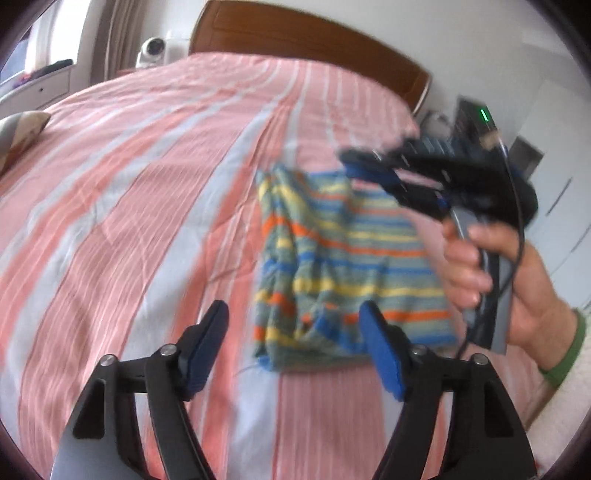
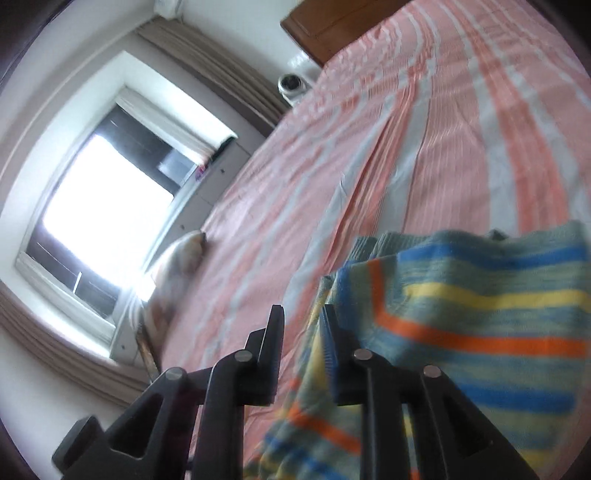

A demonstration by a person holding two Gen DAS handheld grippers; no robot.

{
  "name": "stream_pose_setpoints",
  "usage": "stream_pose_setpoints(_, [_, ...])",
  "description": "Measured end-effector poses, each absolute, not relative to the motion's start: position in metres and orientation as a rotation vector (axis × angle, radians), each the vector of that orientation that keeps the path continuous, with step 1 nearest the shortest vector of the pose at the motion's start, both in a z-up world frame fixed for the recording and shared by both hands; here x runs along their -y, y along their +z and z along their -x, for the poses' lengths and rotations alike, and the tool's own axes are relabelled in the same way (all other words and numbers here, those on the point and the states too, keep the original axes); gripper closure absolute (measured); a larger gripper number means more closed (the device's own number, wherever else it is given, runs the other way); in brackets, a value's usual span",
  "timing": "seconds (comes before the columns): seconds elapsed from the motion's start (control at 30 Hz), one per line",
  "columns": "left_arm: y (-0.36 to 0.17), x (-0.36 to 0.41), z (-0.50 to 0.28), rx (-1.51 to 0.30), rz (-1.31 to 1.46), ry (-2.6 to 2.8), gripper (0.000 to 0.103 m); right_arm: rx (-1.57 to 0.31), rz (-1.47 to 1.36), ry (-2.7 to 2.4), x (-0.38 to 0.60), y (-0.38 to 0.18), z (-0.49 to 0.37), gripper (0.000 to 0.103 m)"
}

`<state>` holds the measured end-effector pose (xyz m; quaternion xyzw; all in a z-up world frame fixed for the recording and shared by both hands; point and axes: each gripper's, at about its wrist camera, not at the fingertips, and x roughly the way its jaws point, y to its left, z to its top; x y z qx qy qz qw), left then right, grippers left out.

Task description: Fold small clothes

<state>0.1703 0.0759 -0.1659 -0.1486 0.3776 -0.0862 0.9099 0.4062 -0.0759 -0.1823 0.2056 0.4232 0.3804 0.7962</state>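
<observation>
A small striped garment [image 1: 343, 258], grey-green with blue, yellow and orange bands, lies partly folded on the pink and white striped bed [image 1: 147, 192]. My left gripper [image 1: 293, 314] is open and empty, just above the garment's near left edge. My right gripper [image 1: 354, 162] hovers over the garment's far edge, held in a hand. In the right wrist view the right gripper [image 2: 301, 314] is slightly open, and the garment [image 2: 461, 325] lies against its right finger, not pinched.
A wooden headboard [image 1: 306, 33] stands at the far end. A pillow [image 1: 18, 136] lies at the bed's left edge. A white round device [image 1: 151, 50] sits beside the headboard. A window [image 2: 99, 206] is on the left wall.
</observation>
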Motion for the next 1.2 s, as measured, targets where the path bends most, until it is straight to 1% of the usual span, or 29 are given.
stream_pose_setpoints(0.13, [-0.164,-0.063,-0.18,-0.787,0.27,-0.19,0.028,-0.873,-0.192,0.751,0.114,-0.161,-0.353,0.081])
stream_pose_setpoints(0.17, [-0.171,-0.059,-0.193,-0.808,0.24,-0.167,0.031,-0.876,-0.15,0.759,0.121,-0.161,-0.335,0.081])
stream_pose_setpoints(0.2, [-0.181,-0.054,-0.206,-0.853,0.202,-0.116,0.043,-0.882,-0.133,0.774,0.126,-0.163,-0.322,0.081])
stream_pose_setpoints(0.23, [-0.189,-0.053,-0.214,-0.888,0.186,-0.082,0.063,-0.9,-0.116,0.802,0.13,-0.173,-0.299,0.081])
stream_pose_setpoints(0.27, [-0.197,-0.058,-0.214,-0.926,0.174,-0.047,0.067,-0.917,-0.098,0.801,0.133,-0.183,-0.286,0.081])
stream_pose_setpoints(0.3, [-0.205,-0.061,-0.217,-0.947,0.176,-0.028,0.062,-0.945,-0.067,0.768,0.14,-0.199,-0.277,0.081])
stream_pose_setpoints(0.33, [-0.207,-0.063,-0.217,-0.946,0.167,-0.015,0.052,-0.979,-0.04,0.727,0.14,-0.213,-0.273,0.081])
stream_pose_setpoints(0.37, [-0.205,-0.064,-0.214,-0.944,0.137,0.008,0.047,-1.022,-0.017,0.679,0.138,-0.232,-0.267,0.082])
stream_pose_setpoints(0.43, [-0.193,-0.062,-0.201,-0.928,0.077,0.055,0.029,-0.955,-0.035,0.627,0.143,-0.236,-0.248,0.082])
stream_pose_setpoints(0.47, [-0.187,-0.063,-0.195,-0.91,0.054,0.069,0.024,-0.944,-0.036,0.605,0.145,-0.231,-0.241,0.081])
stream_pose_setpoints(0.53, [-0.173,-0.064,-0.177,-0.875,-0.003,0.09,0.007,-0.903,-0.104,0.593,0.155,-0.217,-0.223,0.062])
stream_pose_setpoints(0.57, [-0.168,-0.064,-0.17,-0.862,-0.029,0.093,0.005,-0.876,-0.129,0.592,0.16,-0.211,-0.214,0.039])
stream_pose_setpoints(0.6, [-0.164,-0.063,-0.163,-0.853,-0.053,0.096,0.005,-0.836,-0.14,0.571,0.168,-0.205,-0.203,0.025])
stream_pose_setpoints(0.67, [-0.16,-0.063,-0.158,-0.852,-0.075,0.102,0.004,-0.79,-0.117,0.513,0.177,-0.199,-0.187,0.024])
stream_pose_setpoints(0.77, [-0.164,-0.061,-0.151,-0.857,-0.078,0.109,0.004,-0.778,-0.083,0.427,0.195,-0.2,-0.166,0.024])
stream_pose_setpoints(0.9, [-0.174,-0.057,-0.15,-0.874,-0.071,0.122,0.004,-0.792,-0.082,0.323,0.217,-0.207,-0.15,0.021])
stream_pose_setpoints(1.07, [-0.177,-0.052,-0.146,-0.869,-0.065,0.122,0.004,-0.824,-0.095,0.251,0.243,-0.213,-0.14,0.021])
stream_pose_setpoints(1.2, [-0.178,-0.051,-0.147,-0.86,-0.074,0.129,0.004,-0.827,-0.053,0.222,0.246,-0.222,-0.136,0.021])
